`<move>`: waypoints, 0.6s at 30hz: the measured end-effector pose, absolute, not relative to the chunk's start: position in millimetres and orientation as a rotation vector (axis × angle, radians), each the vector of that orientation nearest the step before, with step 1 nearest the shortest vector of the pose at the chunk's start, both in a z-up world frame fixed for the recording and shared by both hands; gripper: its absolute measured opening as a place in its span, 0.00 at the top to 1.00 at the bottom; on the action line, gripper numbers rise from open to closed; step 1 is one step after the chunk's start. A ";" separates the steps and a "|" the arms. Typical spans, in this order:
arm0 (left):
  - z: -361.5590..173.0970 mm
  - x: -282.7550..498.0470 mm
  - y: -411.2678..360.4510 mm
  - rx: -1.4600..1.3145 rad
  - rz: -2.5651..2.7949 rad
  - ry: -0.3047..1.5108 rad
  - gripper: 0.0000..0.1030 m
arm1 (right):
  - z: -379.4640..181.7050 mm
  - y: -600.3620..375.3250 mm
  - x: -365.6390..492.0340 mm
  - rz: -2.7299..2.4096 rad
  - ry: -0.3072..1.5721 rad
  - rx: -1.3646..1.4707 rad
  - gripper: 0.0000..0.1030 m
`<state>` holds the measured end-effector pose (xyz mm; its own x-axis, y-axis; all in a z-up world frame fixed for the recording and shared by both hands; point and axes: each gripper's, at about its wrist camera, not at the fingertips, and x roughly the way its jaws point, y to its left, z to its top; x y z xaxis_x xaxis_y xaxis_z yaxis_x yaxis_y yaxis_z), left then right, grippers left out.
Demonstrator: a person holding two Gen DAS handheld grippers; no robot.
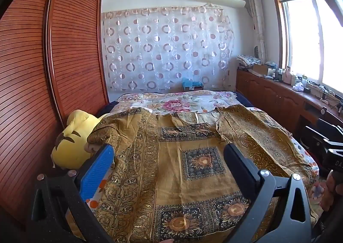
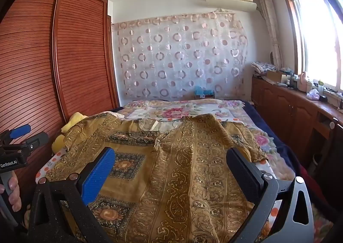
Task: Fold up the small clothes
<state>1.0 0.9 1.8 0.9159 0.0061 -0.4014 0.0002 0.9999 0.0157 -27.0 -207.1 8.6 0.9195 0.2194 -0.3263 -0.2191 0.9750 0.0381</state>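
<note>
The brown patterned shirt lay spread flat on the bed, ready for folding; both the left tongs and right tongs hovered above it, released and empty.

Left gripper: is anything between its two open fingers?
Only the spread brown patterned garment lies under the gap of the left gripper; the jaws stand open and unclamped, seen in the left wrist view.
</note>
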 end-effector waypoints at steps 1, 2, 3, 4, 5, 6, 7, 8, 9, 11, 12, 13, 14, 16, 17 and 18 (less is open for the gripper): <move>2.2 1.1 0.6 0.016 0.003 0.413 0.01 | 8.9 -207.0 -26.8 0.226 0.335 0.001 0.00; 3.4 1.2 0.1 0.016 0.002 0.412 0.01 | 8.9 -207.0 -26.9 0.225 0.335 0.002 0.00; 4.3 0.0 -0.3 0.016 0.002 0.411 0.01 | 8.9 -206.9 -27.2 0.224 0.335 0.002 0.00; 5.6 -0.7 0.6 0.016 0.001 0.410 0.01 | 8.7 -207.1 -27.1 0.224 0.335 0.002 0.00; 6.0 -0.2 1.2 0.017 0.000 0.409 0.01 | 9.1 -207.0 -27.1 0.223 0.334 0.002 0.00; 5.3 -1.1 0.6 0.017 0.001 0.408 0.01 | 9.2 -207.2 -26.9 0.224 0.334 0.003 0.00; 5.5 -1.1 0.4 0.018 0.002 0.408 0.01 | 5.3 -206.4 -25.9 0.219 0.332 0.008 0.00; 5.9 -1.0 0.3 0.018 0.002 0.408 0.01 | 5.3 -206.3 -25.8 0.217 0.332 0.008 0.00; 5.8 -1.8 -0.9 0.020 0.002 0.408 0.01 | 5.4 -206.6 -26.4 0.217 0.331 0.009 0.00; 6.2 -1.8 -0.9 0.019 0.002 0.407 0.01 | 5.0 -206.6 -26.3 0.215 0.330 0.010 0.00; 5.8 -2.4 -1.8 0.021 0.003 0.406 0.01 | 5.0 -206.6 -26.4 0.214 0.329 0.010 0.00; 6.2 -2.2 -1.8 0.021 0.003 0.406 0.01 | 5.1 -206.5 -26.6 0.213 0.329 0.010 0.00; 6.3 -2.2 -1.8 0.021 0.003 0.405 0.01 | 4.9 -206.6 -27.0 0.213 0.328 0.010 0.00; 6.2 -2.6 -2.2 0.022 0.004 0.404 0.01 | 4.8 -206.7 -27.0 0.213 0.328 0.010 0.00; 6.3 -2.7 -2.3 0.021 0.004 0.404 0.01 | 4.8 -206.6 -26.9 0.213 0.328 0.010 0.00; 6.1 -3.0 -2.4 0.022 0.003 0.404 0.01 | 4.9 -206.7 -26.9 0.214 0.328 0.010 0.00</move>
